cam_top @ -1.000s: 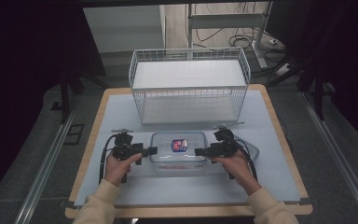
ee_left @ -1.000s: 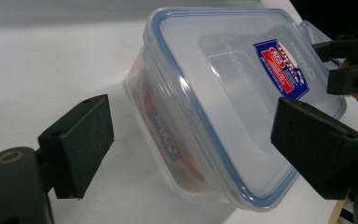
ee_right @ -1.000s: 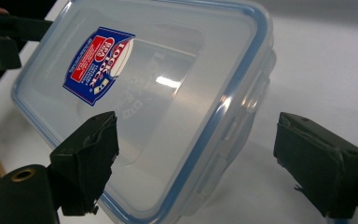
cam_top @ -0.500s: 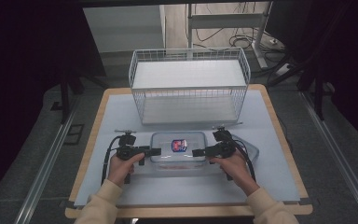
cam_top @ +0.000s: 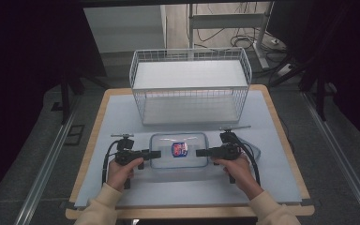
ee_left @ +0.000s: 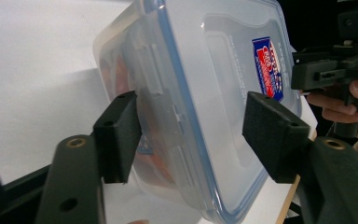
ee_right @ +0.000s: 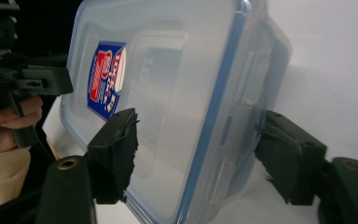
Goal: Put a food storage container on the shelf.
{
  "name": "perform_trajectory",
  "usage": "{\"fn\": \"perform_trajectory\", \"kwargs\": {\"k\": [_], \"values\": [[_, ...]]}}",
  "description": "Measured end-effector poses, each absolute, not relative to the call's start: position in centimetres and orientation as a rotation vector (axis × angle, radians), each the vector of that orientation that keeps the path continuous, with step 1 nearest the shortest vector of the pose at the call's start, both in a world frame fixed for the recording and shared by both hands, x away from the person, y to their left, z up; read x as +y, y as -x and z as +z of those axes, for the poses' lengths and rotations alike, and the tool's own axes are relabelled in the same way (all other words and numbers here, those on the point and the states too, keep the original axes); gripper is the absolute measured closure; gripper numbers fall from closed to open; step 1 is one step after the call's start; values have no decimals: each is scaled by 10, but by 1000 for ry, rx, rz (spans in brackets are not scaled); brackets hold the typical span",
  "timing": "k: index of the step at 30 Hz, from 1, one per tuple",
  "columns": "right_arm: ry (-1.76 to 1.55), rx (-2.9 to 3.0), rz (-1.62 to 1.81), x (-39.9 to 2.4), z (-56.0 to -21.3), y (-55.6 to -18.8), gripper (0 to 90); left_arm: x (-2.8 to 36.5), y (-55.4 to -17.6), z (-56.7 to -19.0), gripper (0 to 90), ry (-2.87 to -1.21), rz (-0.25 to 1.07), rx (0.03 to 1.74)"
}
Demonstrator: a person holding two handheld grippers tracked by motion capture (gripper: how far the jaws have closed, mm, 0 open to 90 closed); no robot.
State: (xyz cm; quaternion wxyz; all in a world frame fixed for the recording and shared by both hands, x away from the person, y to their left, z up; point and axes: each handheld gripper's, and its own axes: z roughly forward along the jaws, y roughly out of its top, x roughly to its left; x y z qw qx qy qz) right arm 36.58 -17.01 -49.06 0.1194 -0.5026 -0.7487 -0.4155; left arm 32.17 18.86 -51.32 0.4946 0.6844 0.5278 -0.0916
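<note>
A clear plastic food box (cam_top: 178,150) with a blue-rimmed lid and a red and blue label lies flat on the pale blue mat, between my two grippers. My left gripper (cam_top: 155,153) reaches its left end and my right gripper (cam_top: 200,152) its right end. In the left gripper view the jaws (ee_left: 191,130) straddle the box (ee_left: 223,70), one pad by the side latch and one over the lid. In the right gripper view the jaws (ee_right: 196,149) straddle the other end of the box (ee_right: 168,70) the same way. Both pairs have just been closing, and I see no firm press.
A white wire basket (cam_top: 191,86) stands behind the box at the far middle of the mat (cam_top: 117,112). The mat lies on a wooden board whose edge (cam_top: 281,122) shows at the right. Cables trail from each gripper beside the hands.
Both grippers have edged inward onto the ends of the box, and their jaws stand narrower. The box has not moved.
</note>
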Motion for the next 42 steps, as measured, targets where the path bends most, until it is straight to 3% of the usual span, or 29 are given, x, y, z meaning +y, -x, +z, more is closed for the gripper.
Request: {"fn": "perform_trajectory", "kwargs": {"k": [14,42], "values": [[1420,-2180,-1282,-182,-488,-357,435,188,-305,-507,457,-1660,-138,1232],[1344,-2267,-1437,-194,-462,-349,444,176,-304,-481,469,-1668,-32,1146]]}}
